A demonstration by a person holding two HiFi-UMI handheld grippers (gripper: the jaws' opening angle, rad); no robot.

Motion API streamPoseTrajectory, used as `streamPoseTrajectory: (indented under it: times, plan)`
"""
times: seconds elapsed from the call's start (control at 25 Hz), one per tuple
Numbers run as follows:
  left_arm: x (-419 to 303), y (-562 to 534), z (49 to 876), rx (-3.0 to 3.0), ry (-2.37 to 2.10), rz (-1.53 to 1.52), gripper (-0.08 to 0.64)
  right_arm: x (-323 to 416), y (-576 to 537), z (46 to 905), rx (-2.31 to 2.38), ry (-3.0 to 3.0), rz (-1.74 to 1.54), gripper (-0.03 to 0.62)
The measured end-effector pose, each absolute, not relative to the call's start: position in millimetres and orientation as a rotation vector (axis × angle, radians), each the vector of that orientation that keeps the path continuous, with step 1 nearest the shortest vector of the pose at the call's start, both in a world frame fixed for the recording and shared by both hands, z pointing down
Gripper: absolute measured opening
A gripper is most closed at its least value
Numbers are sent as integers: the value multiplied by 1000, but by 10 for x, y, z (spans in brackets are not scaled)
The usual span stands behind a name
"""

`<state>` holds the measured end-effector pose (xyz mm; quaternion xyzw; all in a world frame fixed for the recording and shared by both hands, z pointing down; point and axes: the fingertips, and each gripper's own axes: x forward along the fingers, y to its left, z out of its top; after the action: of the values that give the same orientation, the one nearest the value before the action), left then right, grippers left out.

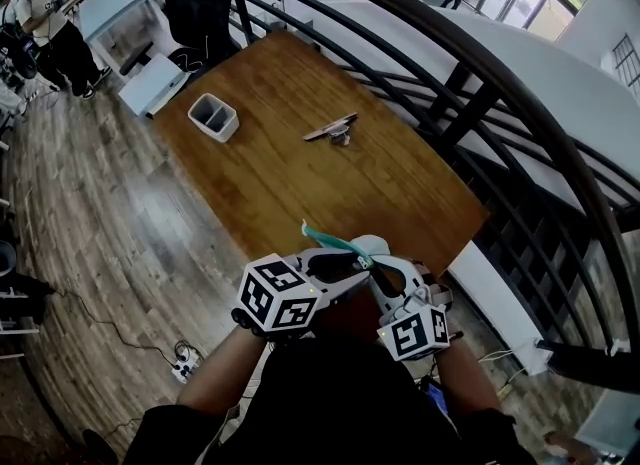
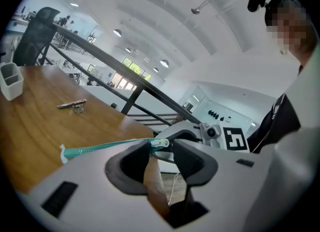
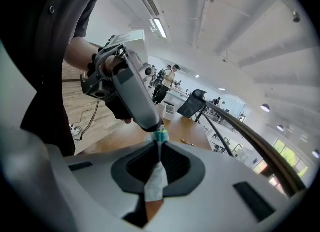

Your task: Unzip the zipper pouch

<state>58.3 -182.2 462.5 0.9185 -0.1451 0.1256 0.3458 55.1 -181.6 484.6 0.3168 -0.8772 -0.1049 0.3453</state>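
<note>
Two grippers meet close to my body, over the near edge of the table (image 1: pixel 300 153). My left gripper (image 2: pixel 161 147) has its jaws apart, and the teal zipper (image 2: pixel 105 146) ends between them, unpinched. My right gripper (image 3: pixel 159 145) is clenched on the pale pouch (image 3: pixel 156 181). I judge the unzipping is under way, but I cannot tell how much stays shut.

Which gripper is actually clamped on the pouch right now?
The right gripper: its fingers are shut on the white fabric of the pouch. The left gripper has its fingers apart, the teal zipper only passing between them.
</note>
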Motion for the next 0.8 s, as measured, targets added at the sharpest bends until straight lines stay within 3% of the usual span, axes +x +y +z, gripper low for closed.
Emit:
streamPoseTrajectory:
  times: [0.28, 0.4, 0.8]
  plan:
    - [602, -1807, 4700, 2417, -408, 416, 168, 459, -1757, 4876, 752, -2227, -366, 12]
    - [584, -1821, 4715, 2381, -387, 389, 134, 469, -1745, 4880, 748, -2247, -345, 12]
    - [521, -1717, 4658, 2419, -311, 418, 119, 484, -1649, 4861, 750, -2301, -300, 11]
